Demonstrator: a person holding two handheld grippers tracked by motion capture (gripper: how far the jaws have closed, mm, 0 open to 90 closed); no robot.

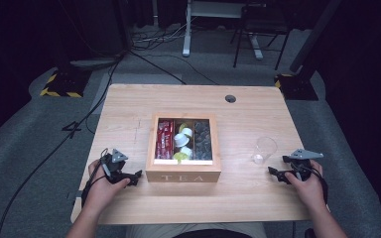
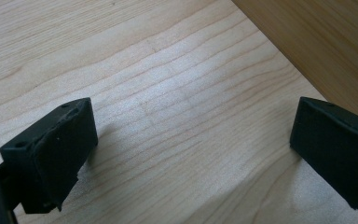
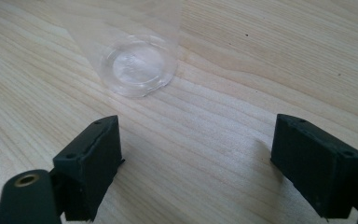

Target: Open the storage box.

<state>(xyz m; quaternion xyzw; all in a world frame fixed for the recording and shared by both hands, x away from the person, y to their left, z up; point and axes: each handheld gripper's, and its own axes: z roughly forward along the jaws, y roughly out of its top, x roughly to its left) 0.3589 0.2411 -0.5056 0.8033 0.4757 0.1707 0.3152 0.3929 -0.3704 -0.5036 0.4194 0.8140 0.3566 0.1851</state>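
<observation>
A wooden box marked TEA [image 1: 183,174] stands open at the table's middle, holding red sachets [image 1: 164,139], white capsules [image 1: 183,138] and dark packets [image 1: 202,140]. A clear plastic cup [image 1: 265,149] stands upright to its right, seen close in the right gripper view as the cup [image 3: 137,65]. My left gripper [image 1: 135,178] rests on the table just left of the box, jaws wide apart over bare wood [image 2: 191,135], the box wall [image 2: 326,42] at its upper right. My right gripper [image 1: 274,173] lies right of the cup, open [image 3: 196,163], with nothing between its fingers.
The wooden table [image 1: 129,109] has a round cable hole [image 1: 230,98] at the back. Beyond it are grey floor, cables, a desk leg [image 1: 186,29] and stand bases with yellow-black tape [image 1: 59,84]. The person's hands hold both grippers near the front edge.
</observation>
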